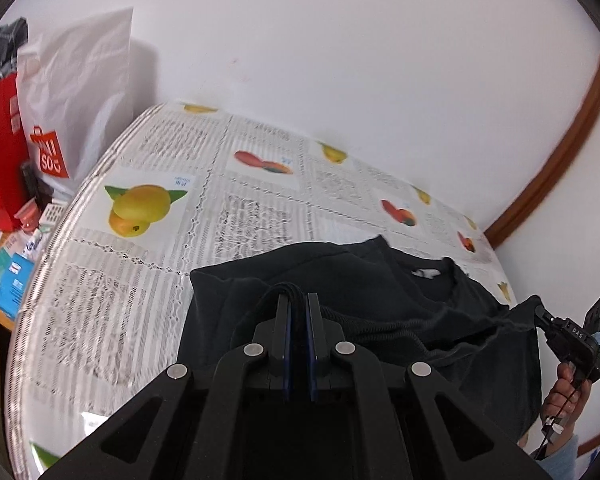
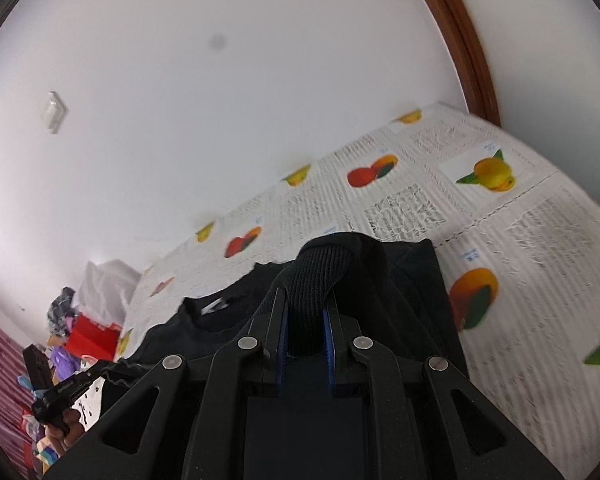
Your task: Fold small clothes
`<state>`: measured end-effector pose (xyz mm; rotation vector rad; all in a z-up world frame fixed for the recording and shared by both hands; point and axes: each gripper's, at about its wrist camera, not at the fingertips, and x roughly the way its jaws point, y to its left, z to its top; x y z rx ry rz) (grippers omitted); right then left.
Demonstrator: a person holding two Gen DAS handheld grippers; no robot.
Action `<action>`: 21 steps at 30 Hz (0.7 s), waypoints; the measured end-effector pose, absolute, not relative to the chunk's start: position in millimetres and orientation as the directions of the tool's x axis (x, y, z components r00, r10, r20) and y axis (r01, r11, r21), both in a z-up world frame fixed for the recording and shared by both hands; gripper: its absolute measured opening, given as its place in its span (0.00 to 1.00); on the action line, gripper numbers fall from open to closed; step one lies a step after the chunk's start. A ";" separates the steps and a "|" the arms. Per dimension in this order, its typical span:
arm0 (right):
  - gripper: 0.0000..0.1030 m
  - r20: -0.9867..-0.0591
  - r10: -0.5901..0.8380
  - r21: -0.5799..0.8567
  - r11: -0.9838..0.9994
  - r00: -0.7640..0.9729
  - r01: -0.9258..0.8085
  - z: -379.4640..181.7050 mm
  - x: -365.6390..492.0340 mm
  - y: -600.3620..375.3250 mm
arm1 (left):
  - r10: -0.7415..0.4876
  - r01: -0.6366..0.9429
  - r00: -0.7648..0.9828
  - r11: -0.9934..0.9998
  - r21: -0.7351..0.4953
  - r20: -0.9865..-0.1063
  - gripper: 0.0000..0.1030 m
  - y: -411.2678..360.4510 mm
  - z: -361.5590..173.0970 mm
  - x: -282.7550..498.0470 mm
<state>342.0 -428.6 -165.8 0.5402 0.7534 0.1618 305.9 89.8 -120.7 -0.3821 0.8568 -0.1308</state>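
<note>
Black cotton sweatshirt with ribbed cuffs and crew neck (image 1: pixel 380 280) lies on the table covered in a white plastic cloth printed with fruit pictures and grey text blocks (image 1: pixel 140 280). The garment sits toward the near edge, neck opening with a white label facing up.

Left gripper (image 1: pixel 298 308): black two-finger tool with blue pads, jaws nearly together, pinching a thin ridge of the dark ribbed fabric; the cloth bunches up over the fingertips.

Right gripper (image 2: pixel 306 308): same build, jaws clamped on a thicker roll of ribbed knit, probably a cuff or hem, though the fold hides which. The roll stands up between the pads and arches forward over the garment body.

From the left view, the right gripper appears at the far right edge of the sweatshirt, fabric stretched taut toward it, with the person's hand (image 1: pixel 568 396) around its handle and a pale blue sleeve below.

Left of the table: a red paper shopping bag (image 1: pixel 0 152), a white plastic bag with a red logo (image 1: pixel 80 100), small boxes and packets on a wooden surface.

White wall behind; brown wooden trim (image 1: pixel 560 160) curves along it. Both views show motion blur on the tablecloth print.
</note>
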 end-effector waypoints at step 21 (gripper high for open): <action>0.52 -0.655 0.154 0.251 0.968 0.740 0.021 -172.6 375.9 -416.8 | -0.160 -0.022 0.650 0.973 -0.229 -0.743 0.49 86.9 -130.8 313.5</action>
